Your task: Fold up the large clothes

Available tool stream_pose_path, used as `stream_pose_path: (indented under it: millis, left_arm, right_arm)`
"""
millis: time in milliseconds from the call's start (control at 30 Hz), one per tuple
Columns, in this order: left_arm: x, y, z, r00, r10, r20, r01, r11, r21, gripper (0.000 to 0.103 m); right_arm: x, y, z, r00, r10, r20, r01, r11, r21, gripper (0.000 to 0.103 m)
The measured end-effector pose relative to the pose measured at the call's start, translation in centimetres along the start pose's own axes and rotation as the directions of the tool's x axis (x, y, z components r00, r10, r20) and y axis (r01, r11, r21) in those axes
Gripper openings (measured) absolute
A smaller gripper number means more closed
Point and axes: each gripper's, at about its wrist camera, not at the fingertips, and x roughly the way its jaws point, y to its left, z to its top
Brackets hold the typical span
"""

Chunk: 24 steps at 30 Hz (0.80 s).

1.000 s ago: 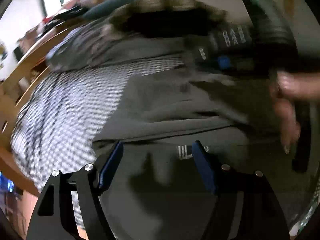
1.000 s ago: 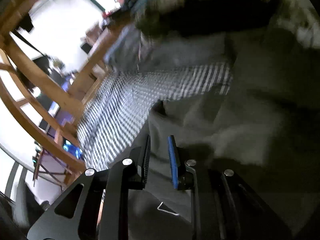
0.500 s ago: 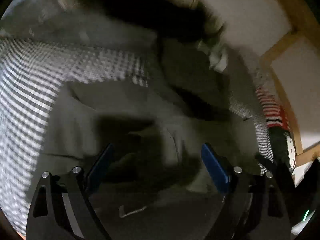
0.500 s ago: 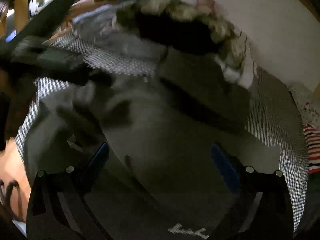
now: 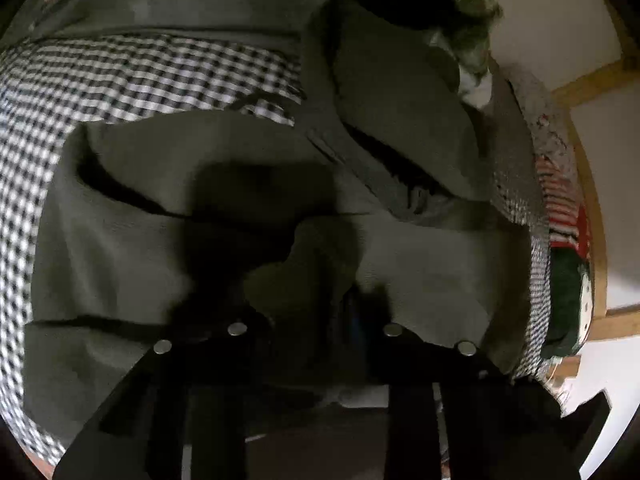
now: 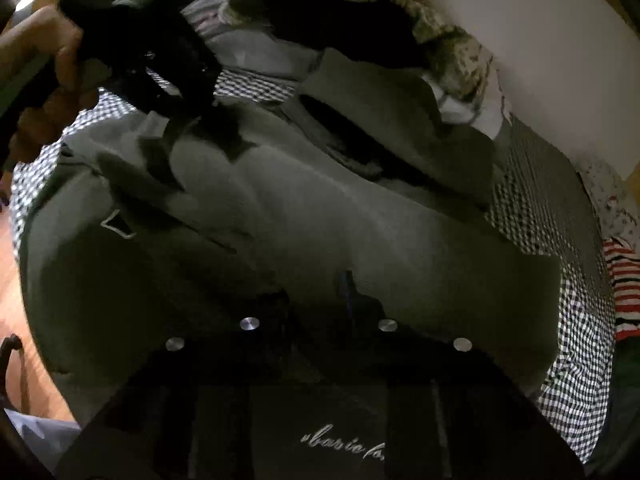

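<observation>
— Any writing you can make out?
— Just white cursive embroidery (image 6: 343, 449) on the dark garment (image 6: 304, 216), low in the right wrist view: "basic fo", then it's cut off.

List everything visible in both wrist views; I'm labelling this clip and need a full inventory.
Olive-grey fleece garment: one, spread on the bed, centre.
Black-and-white checked bedsheet: one, under the garment.
Camouflage-patterned fabric pile: one, green-beige, behind the garment by the wall.
Red-and-white striped cloth: one, at the bed's far edge.
Wooden frame: one, tan, on the wall.
Left gripper: black, jaws just closing, pinching garment fabric.
Right gripper: black, jaws just closing on the garment's near fold.
Hand: one, holding the left gripper.
</observation>
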Motion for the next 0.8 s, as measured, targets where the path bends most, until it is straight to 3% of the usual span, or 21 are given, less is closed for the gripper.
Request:
stream_pose_path:
  millis: [133,267,333,367,433,500,533,567,633,667,700,733,800]
  left_arm:
    - [-1.7,2.1,0.3,1.000,0.016,0.005,-0.015,0.999,-0.051,0.026]
    - [-0.7,3.9,-0.5,0.991,0.127,-0.029,-0.127,0.992,0.000,0.034]
    - [-0.1,4.8,-0.6,0.987,0.154,-0.042,-0.155,0.988,-0.005,0.060]
    - [-0.4,5.1,-0.7,0.986,0.165,-0.028,-0.165,0.986,-0.002,0.065]
    - [-2.4,5.1,-0.3,0.984,0.172,0.045,-0.172,0.985,-0.005,0.080]
    - [-4.7,4.9,-0.1,0.954,0.269,0.130,-0.273,0.962,0.008,0.086]
    - [-6.5,4.7,-0.1,0.920,0.336,0.200,-0.345,0.938,0.013,0.088]
    - [-8.1,4.4,-0.1,0.896,0.362,0.259,-0.377,0.926,0.012,0.089]
    - [-10.8,3.2,-0.4,0.876,0.334,0.347,-0.367,0.930,0.029,0.091]
    - [-11.4,2.4,-0.7,0.884,0.299,0.359,-0.339,0.940,0.051,0.092]
    - [-11.5,0.9,-1.0,0.905,0.236,0.354,-0.285,0.954,0.092,0.093]
    - [-10.8,-0.9,-1.3,0.925,0.189,0.331,-0.242,0.962,0.128,0.093]
    - [-7.6,-4.0,-2.3,0.939,0.154,0.308,-0.216,0.960,0.179,0.093]
  right_arm:
    - [-0.4,2.3,0.0,0.999,0.050,-0.002,-0.050,0.997,-0.055,0.021]
    - [1.7,4.5,-0.7,0.996,0.070,-0.047,-0.073,0.995,-0.062,0.022]
    - [2.9,5.0,-1.0,0.996,0.055,-0.065,-0.060,0.996,-0.072,0.034]
    - [2.9,4.9,-0.9,0.996,0.064,-0.059,-0.068,0.995,-0.076,0.040]
    - [1.8,4.5,-0.3,0.995,0.091,-0.031,-0.092,0.994,-0.061,0.086]
    - [-0.6,3.2,0.2,0.994,0.096,0.044,-0.096,0.995,0.009,0.096]
    - [-2.0,2.1,0.7,0.990,0.123,0.069,-0.128,0.990,0.063,0.097]
    - [-3.3,0.9,1.3,0.986,0.142,0.084,-0.152,0.982,0.113,0.098]
    - [-5.3,-1.5,2.2,0.984,0.115,0.139,-0.142,0.969,0.203,0.100]
    - [-5.8,-2.9,2.6,0.988,0.062,0.144,-0.097,0.963,0.250,0.100]
    - [-5.6,-3.8,2.9,0.993,0.019,0.120,-0.052,0.959,0.277,0.100]
    - [-4.2,-5.0,3.1,0.998,-0.031,0.047,0.014,0.951,0.309,0.100]
    - [-1.3,-6.7,2.9,0.997,-0.059,-0.055,0.075,0.930,0.360,0.100]
